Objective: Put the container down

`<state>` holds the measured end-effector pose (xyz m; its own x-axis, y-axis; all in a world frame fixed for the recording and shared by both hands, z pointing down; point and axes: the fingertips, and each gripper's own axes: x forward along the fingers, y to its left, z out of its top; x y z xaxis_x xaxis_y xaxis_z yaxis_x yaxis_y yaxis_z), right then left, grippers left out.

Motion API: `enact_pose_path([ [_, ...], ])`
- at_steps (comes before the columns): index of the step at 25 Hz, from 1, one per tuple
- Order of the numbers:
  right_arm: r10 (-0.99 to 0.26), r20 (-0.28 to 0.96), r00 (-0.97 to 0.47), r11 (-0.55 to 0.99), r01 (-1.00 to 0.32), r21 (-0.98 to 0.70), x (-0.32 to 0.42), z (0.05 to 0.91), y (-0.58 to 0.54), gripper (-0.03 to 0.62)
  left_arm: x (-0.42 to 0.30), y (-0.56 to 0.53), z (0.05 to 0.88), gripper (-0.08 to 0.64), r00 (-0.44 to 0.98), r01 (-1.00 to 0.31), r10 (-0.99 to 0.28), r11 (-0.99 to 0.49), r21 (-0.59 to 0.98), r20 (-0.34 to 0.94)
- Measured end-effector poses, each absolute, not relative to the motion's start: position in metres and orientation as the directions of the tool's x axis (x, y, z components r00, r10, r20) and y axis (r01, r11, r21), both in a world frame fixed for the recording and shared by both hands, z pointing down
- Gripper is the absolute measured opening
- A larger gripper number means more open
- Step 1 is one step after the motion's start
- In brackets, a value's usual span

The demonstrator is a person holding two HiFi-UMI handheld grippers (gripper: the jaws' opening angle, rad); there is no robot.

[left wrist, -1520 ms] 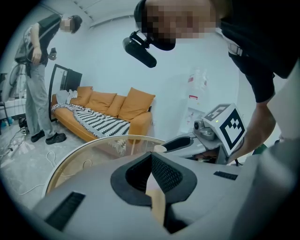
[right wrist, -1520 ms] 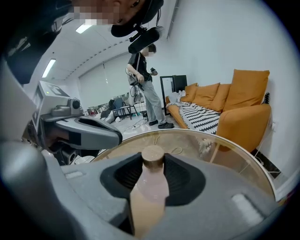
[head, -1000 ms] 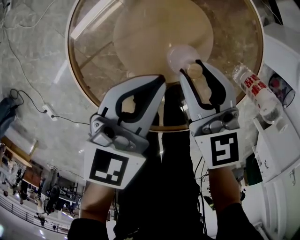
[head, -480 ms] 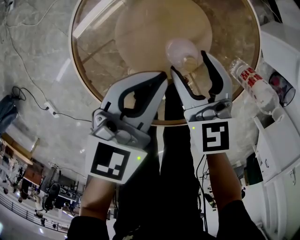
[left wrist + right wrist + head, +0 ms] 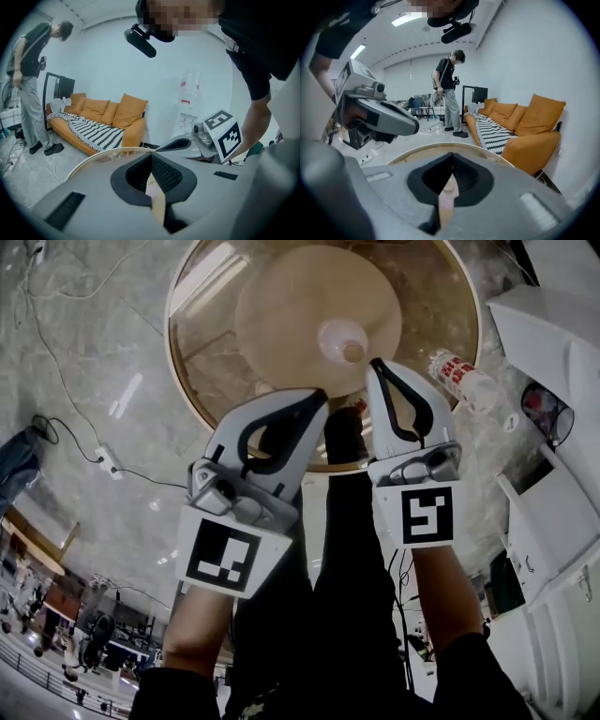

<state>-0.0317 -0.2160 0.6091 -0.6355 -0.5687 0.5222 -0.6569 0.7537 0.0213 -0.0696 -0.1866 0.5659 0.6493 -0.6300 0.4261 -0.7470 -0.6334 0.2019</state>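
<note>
Head view looks steeply down on a round glass-topped bench [image 5: 211,352] with a tan rim, the largest thing in sight (a tan disc [image 5: 281,306] shows through the glass). Beyond the bench, both gripper views take in an orange sofa [image 5: 101,117] with a striped throw. Side by side over the bench's near edge are the two tools. The jaws of the left hand-held gripper [image 5: 321,396] are together with nothing between them, their tips meeting in the left gripper view. The right hand-held gripper [image 5: 373,364] has just been closing its jaws, and its own view shows the tips meeting on nothing. A clear plastic bottle [image 5: 466,382] with a red label is at the bench's right edge. Smallest, the translucent container [image 5: 342,341] sits on the glass just beyond the right tool's tips, free of them.
</note>
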Motion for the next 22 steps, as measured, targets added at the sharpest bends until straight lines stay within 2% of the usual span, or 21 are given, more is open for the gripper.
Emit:
enact_pose_path([
  [5, -0.533, 0.491, -0.689, 0.789, -0.614, -0.005, -0.048, 0.539, -0.207, -0.005, -0.081, -0.181, 0.5, 0.009, 0.647, -0.749, -0.656, -0.641, 0.165, 0.387],
  [11, -0.558, 0.462, -0.689, 0.761, -0.647, -0.046, -0.06, 0.454, -0.175, -0.005, -0.101, -0.162, 0.412, 0.009, 0.629, -0.762, -0.683, -0.635, 0.122, 0.373],
  [18, -0.582, 0.432, -0.689, 0.726, -0.68, -0.106, -0.061, 0.36, -0.138, -0.005, -0.099, -0.145, 0.308, 0.009, 0.648, -0.752, -0.702, -0.652, 0.102, 0.296],
  [22, -0.625, 0.417, -0.66, 0.701, -0.71, -0.073, -0.055, 0.317, -0.114, -0.005, -0.097, -0.117, 0.274, 0.008, 0.701, -0.693, -0.639, -0.715, 0.092, 0.317],
])
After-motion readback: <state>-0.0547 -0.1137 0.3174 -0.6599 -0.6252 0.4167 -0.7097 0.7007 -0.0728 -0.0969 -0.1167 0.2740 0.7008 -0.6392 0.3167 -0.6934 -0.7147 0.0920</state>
